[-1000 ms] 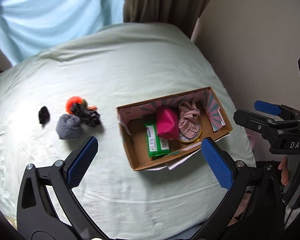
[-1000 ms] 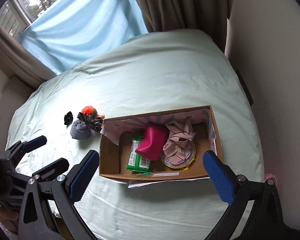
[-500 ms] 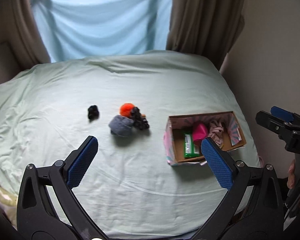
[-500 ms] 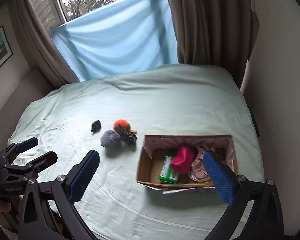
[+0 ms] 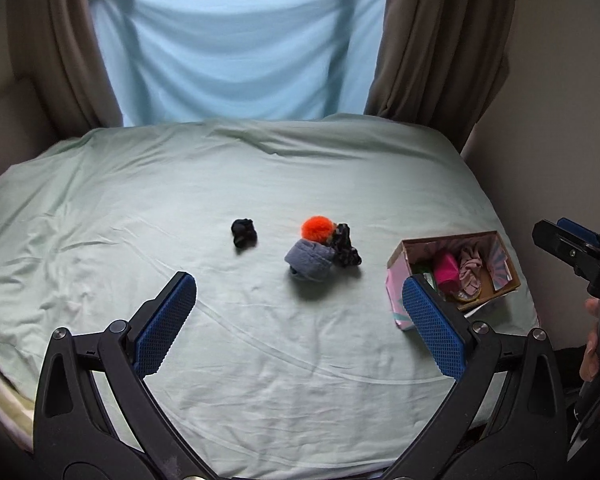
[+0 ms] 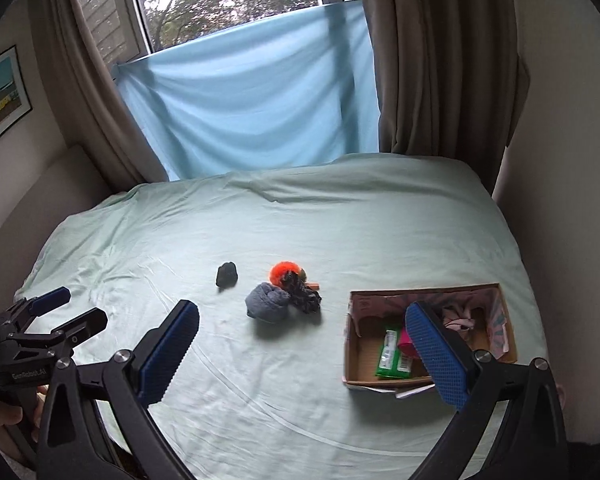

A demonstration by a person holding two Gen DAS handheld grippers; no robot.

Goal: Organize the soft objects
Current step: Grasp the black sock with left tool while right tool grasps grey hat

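On the pale green bed lie a small black soft lump, an orange pompom, a grey rolled cloth and a dark patterned scrunchie. A cardboard box at the right holds a pink pouch, a pink cloth and a green packet. My left gripper is open and empty, well short of the pile. My right gripper is open and empty, held high near the box. The pile also shows in the right wrist view.
A blue sheet hangs over the window behind the bed, with brown curtains on both sides. A wall runs close along the bed's right edge. A framed picture hangs at the left.
Both grippers have pulled back and up from the box, so the whole bed and window now show. The objects have not moved. Both stay open.
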